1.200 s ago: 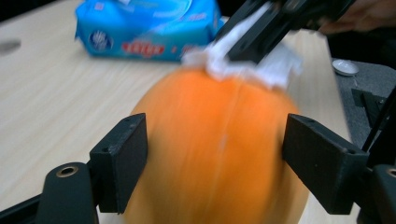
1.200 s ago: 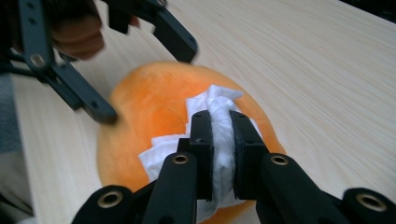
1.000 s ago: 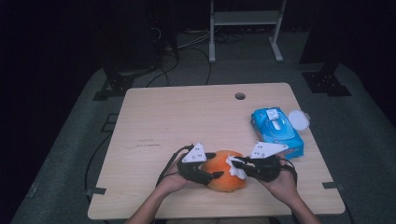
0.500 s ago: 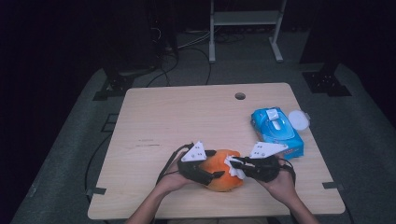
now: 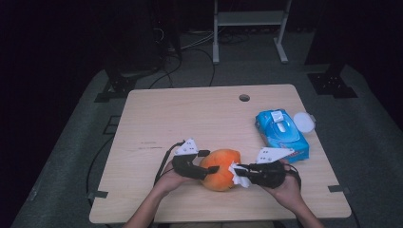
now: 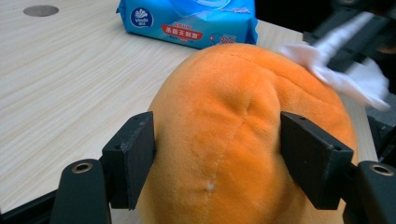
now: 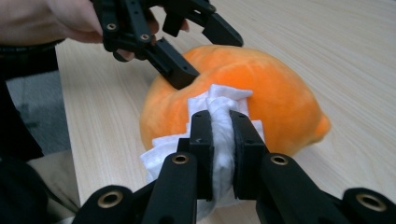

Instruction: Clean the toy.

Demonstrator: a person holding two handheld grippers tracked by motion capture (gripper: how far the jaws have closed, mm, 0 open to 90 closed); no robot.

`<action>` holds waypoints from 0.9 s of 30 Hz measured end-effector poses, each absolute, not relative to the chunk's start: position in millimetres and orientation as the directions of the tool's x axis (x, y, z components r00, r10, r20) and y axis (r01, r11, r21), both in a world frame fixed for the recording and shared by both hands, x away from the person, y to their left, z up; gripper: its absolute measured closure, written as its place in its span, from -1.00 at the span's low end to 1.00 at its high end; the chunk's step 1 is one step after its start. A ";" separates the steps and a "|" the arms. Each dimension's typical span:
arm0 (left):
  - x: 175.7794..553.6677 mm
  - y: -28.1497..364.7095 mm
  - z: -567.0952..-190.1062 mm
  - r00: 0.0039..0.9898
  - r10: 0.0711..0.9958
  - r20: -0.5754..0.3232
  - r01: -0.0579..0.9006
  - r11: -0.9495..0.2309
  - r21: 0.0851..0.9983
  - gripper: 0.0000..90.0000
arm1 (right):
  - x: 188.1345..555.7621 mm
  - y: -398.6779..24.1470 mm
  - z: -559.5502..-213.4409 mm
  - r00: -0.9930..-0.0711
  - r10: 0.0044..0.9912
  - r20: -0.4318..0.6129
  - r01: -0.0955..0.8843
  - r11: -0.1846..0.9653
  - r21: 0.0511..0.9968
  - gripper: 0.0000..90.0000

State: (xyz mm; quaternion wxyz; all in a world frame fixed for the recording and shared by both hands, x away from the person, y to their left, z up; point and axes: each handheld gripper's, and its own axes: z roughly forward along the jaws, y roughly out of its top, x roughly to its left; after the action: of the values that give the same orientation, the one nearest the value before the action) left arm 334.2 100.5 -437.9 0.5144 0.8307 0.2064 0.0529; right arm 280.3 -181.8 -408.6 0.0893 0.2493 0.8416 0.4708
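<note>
An orange plush toy (image 5: 221, 168) lies near the table's front edge, between both hands. My left gripper (image 5: 210, 161) reaches it from the left. Its jaws have just been closing, and both pads (image 6: 133, 154) now press into the plush (image 6: 243, 121) and dent it. My right gripper (image 5: 239, 172) comes in from the right, shut on a bunched white wipe (image 7: 219, 100) that lies against the toy's side (image 7: 280, 102). The right gripper view looks along those jaws (image 7: 223, 128) and has the left gripper (image 7: 208, 56) on the toy's far side. The wipe (image 6: 355, 79) also shows past the plush.
A blue pack of wet wipes (image 5: 281, 134) lies at the right of the wooden table (image 5: 190, 118), with a round white lid (image 5: 304, 122) beside it. A cable hole (image 5: 244, 98) sits near the far edge. Beyond the table are dark floor, cables and stands.
My left gripper has shifted slightly to the left along the toy. The right gripper with the wipe and the toy itself have stayed in place.
</note>
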 end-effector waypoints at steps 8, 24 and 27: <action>330.8 96.3 -439.4 0.918 0.377 -0.120 0.276 -0.391 0.878 -0.35 | 301.5 -195.4 -414.6 -0.797 0.595 0.099 0.392 0.387 0.835 0.78; 331.3 96.3 -441.5 0.908 0.399 -0.130 0.290 -0.373 0.882 -0.36 | 292.6 -184.8 -410.0 -0.827 0.551 0.107 0.368 0.388 0.845 0.78; 330.6 94.5 -441.5 0.909 0.395 -0.130 0.288 -0.372 0.882 -0.36 | 300.1 -194.4 -416.1 -0.805 0.579 0.127 0.400 0.372 0.837 0.78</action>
State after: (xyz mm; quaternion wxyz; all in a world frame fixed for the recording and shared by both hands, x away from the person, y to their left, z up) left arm 330.6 94.5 -441.5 0.5206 0.8268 0.2067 0.0513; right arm 300.1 -194.4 -416.1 0.0945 0.2976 0.8229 0.4747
